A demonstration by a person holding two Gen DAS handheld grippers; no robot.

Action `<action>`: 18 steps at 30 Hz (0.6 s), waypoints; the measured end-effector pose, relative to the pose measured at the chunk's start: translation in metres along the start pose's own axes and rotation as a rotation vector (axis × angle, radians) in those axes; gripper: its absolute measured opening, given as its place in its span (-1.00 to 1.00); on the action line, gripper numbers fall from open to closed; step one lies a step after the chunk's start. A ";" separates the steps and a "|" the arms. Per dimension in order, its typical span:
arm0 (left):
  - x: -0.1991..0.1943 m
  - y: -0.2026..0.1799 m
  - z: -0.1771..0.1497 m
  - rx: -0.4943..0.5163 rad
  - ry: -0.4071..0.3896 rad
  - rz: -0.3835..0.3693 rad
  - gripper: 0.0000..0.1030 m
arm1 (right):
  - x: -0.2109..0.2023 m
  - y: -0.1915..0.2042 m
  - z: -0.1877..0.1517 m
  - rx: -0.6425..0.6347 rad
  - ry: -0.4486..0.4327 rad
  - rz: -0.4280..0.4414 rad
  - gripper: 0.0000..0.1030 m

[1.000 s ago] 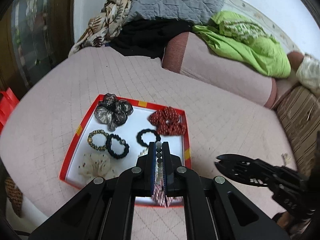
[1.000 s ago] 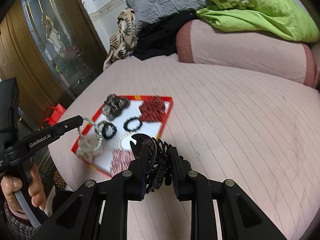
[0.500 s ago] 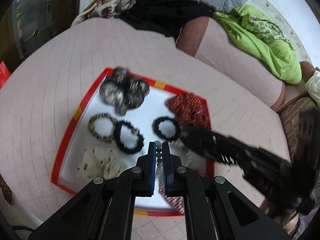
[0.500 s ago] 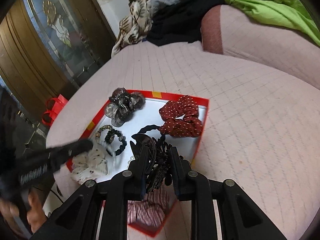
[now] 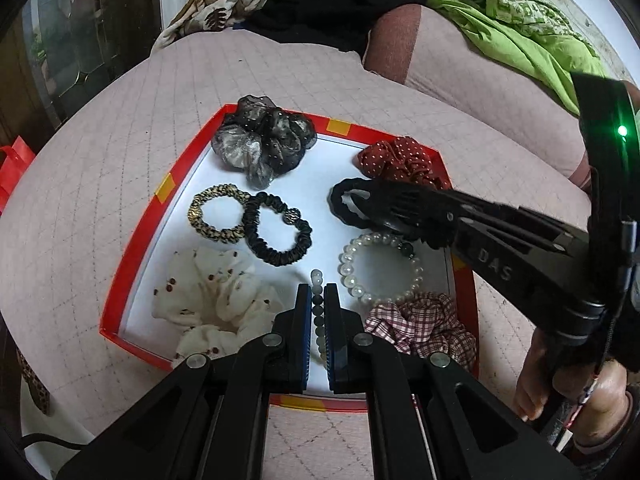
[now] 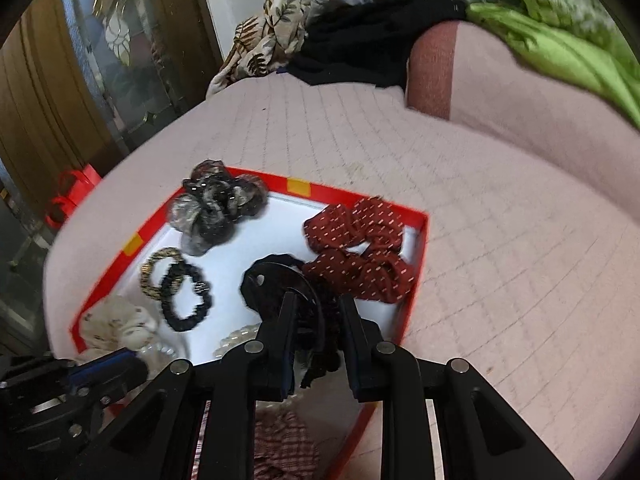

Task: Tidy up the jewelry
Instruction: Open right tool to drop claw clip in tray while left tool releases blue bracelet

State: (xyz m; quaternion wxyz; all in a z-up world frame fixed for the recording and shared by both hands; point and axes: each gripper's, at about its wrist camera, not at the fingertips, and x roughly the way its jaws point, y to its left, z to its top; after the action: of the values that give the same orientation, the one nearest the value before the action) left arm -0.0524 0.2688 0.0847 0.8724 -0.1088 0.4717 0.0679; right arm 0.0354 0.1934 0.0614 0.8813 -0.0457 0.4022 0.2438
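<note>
Red-walled and white inside, the shallow tray (image 5: 132,256) lay on a pink quilted bed (image 5: 100,184), and both tools hung over its near half. The left hand-held gripper (image 5: 318,300) had its fingers pressed together on a strand of pale grey-green beads (image 5: 317,280), which ran up between the pads and poked out just beyond the tips, above the tray's white floor between the cream scrunchie (image 5: 212,296) on the left and the pearl bracelet (image 5: 380,268) on the right. The right hand-held gripper (image 6: 316,312) pinched a black hair claw clip (image 6: 280,284), its curved top standing out past the fingertips; in the left wrist view that clip hung over the black hair tie (image 5: 352,204), just near of the red dotted scrunchie (image 5: 400,160) in the far right corner. Farther left lay the grey sheer scrunchie (image 5: 260,140), the gold-patterned hair tie (image 5: 216,212) and, touching it, the black satin hair tie (image 5: 280,236). A plaid scrunchie (image 5: 420,320) filled the near right corner.
</note>
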 end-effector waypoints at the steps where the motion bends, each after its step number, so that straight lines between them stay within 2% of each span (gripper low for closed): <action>1: -0.001 -0.001 -0.001 0.003 -0.006 0.002 -0.89 | -0.001 0.000 0.000 -0.008 -0.010 -0.019 -0.58; 4: -0.002 -0.004 -0.003 0.009 -0.018 0.001 -0.89 | -0.005 -0.004 0.002 0.011 -0.019 -0.007 -0.73; 10: -0.004 -0.008 -0.003 0.003 -0.040 -0.018 -0.89 | -0.022 0.010 0.018 -0.011 -0.067 0.040 -0.75; 18: -0.011 -0.006 -0.005 -0.016 -0.073 -0.043 -0.89 | 0.006 0.022 0.057 -0.001 -0.060 0.073 -0.82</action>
State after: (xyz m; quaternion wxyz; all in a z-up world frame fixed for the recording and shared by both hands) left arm -0.0609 0.2616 0.0921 0.8894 -0.1235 0.4364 0.0567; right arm 0.0675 0.2303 0.0980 0.8835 -0.0241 0.3767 0.2775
